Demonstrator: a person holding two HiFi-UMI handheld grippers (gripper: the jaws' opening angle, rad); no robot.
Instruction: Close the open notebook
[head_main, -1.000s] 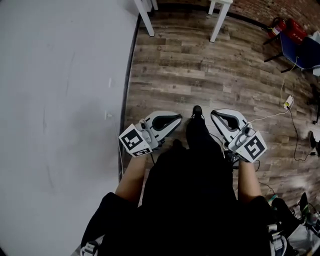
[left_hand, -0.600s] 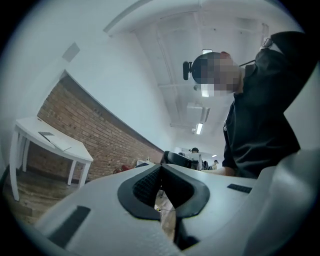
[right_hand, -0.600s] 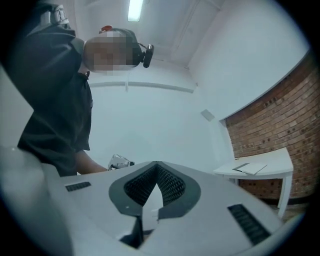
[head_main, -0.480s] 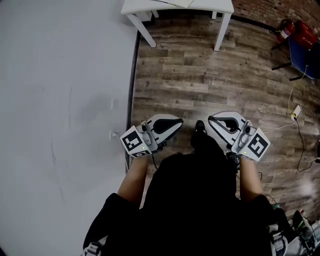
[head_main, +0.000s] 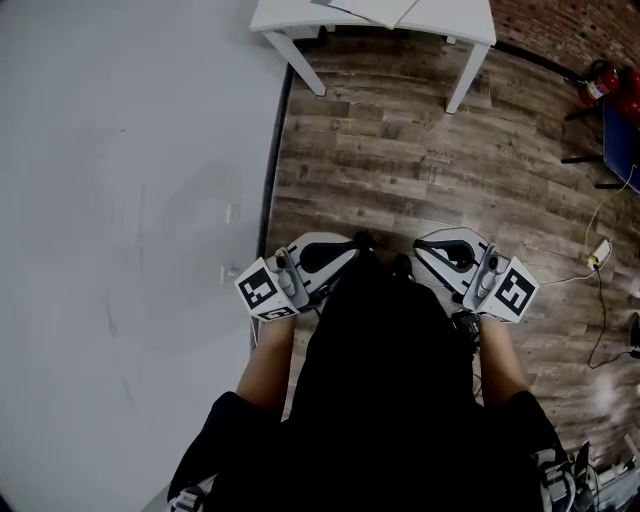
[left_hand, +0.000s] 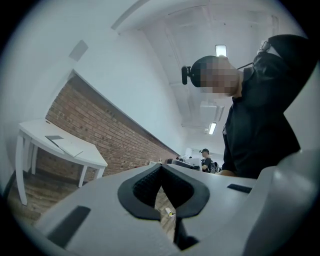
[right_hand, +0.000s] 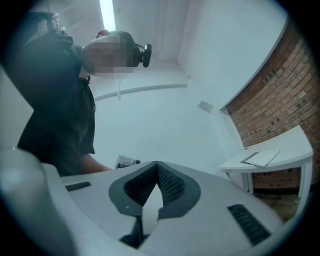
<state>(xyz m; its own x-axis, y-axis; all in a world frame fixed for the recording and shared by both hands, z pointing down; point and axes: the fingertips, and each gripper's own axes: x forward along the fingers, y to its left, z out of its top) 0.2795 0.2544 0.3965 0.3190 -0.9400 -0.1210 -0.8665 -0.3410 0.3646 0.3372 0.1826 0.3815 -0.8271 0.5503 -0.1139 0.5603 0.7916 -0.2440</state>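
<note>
The floor (head_main: 400, 150) is laid in grey-brown wood-look planks. A plain white wall (head_main: 120, 200) runs along the left of the head view and meets the floor at a dark baseboard (head_main: 273, 170). At the far end, a white desk (head_main: 462, 20) stands on slanted white legs, close to a red brick wall (head_main: 560, 22). A white cable (head_main: 599, 250) lies on the floor at right. A ceiling light panel (left_hand: 220, 50) is lit.
</note>
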